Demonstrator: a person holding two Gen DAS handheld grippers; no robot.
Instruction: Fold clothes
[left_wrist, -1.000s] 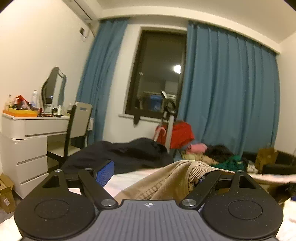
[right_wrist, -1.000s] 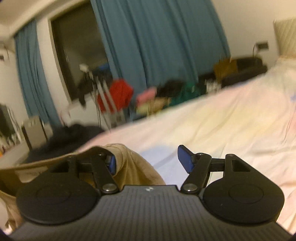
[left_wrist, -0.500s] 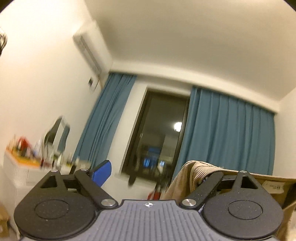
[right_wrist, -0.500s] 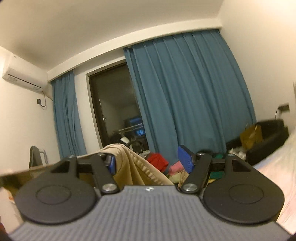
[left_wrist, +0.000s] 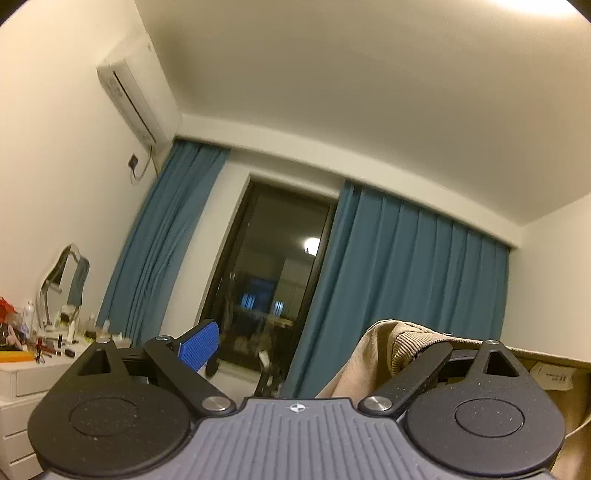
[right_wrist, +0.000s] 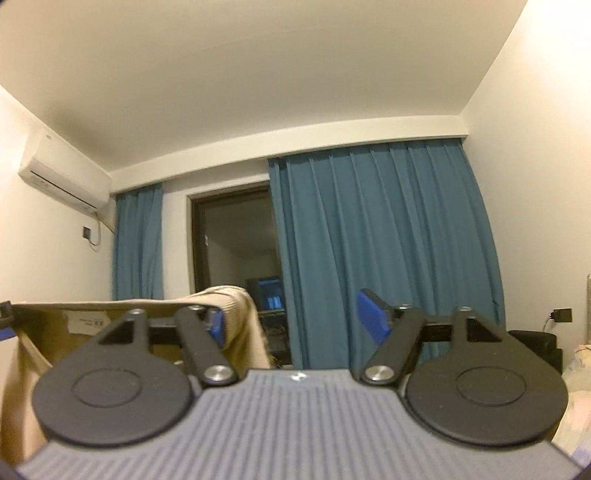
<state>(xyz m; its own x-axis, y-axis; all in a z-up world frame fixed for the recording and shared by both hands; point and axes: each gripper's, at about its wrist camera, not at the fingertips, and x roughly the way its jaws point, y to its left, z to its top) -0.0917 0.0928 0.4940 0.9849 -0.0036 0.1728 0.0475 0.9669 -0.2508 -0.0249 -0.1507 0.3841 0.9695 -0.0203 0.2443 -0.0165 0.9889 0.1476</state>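
Now raised well clear of the bed, judging against a second ago: then low over the pale bedding (right_wrist: 578, 373) with the tan ribbed knit garment (left_wrist: 402, 339) slumped on it, now tipped up toward white ceiling, teal pleated curtains (left_wrist: 399, 295) and the dark window (left_wrist: 273, 266). No bedding in the left view at all; only a pale sliver at the lower right edge of the right view.

Left claw (left_wrist: 303, 347): spread wide, blue pad bare at lower left of centre, the other finger buried under a fold of the knit, so hooked rather than pinched. Right claw (right_wrist: 293, 321): likewise spread, far pad bare, cloth hung over the finger at lower left of centre (right_wrist: 236, 314).

Between the two, a straight taut edge of the garment across the lower left of the right view, white sewn-in label (right_wrist: 88, 321) showing; the rest dropping out of frame.

Probably means a lift to shake out and hang the piece flat, fitting either a spread ahead of folding or a carry partway through a fold. Risk of slipping off, with nothing clamped.
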